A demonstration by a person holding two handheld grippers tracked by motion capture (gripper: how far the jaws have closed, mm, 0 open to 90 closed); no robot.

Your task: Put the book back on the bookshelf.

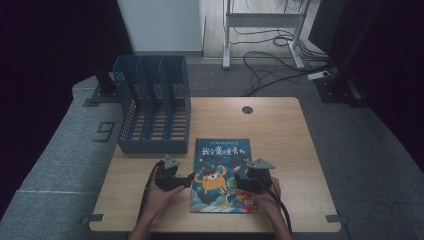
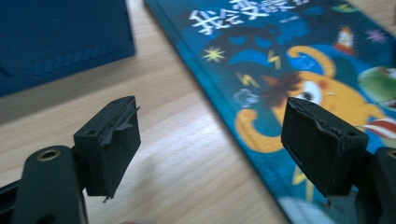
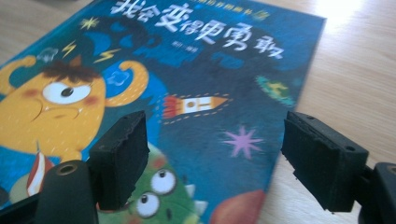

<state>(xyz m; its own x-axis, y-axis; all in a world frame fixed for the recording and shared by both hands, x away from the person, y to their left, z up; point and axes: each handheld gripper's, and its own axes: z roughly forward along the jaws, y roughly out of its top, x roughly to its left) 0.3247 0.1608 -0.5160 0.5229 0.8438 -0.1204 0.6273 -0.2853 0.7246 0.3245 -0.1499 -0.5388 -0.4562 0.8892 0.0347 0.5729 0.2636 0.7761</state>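
A picture book (image 1: 221,167) with a blue cover and an orange one-eyed monster lies flat on the wooden table (image 1: 285,135), near its front edge. My left gripper (image 1: 189,180) is at the book's left edge, held by a hand. In the left gripper view it (image 2: 210,154) is open, one jaw over bare wood and the other over the book (image 2: 299,60). My right gripper (image 1: 244,175) hovers over the book's right part. In the right gripper view it (image 3: 212,163) is open and straddles the right edge of the book (image 3: 187,79), with nothing held.
A dark blue slotted file rack (image 1: 152,107) stands at the table's back left, close behind the left gripper; its side (image 2: 56,37) shows in the left gripper view. A round cable hole (image 1: 247,110) sits near the far edge. Cables and a desk frame (image 1: 260,35) are on the floor beyond.
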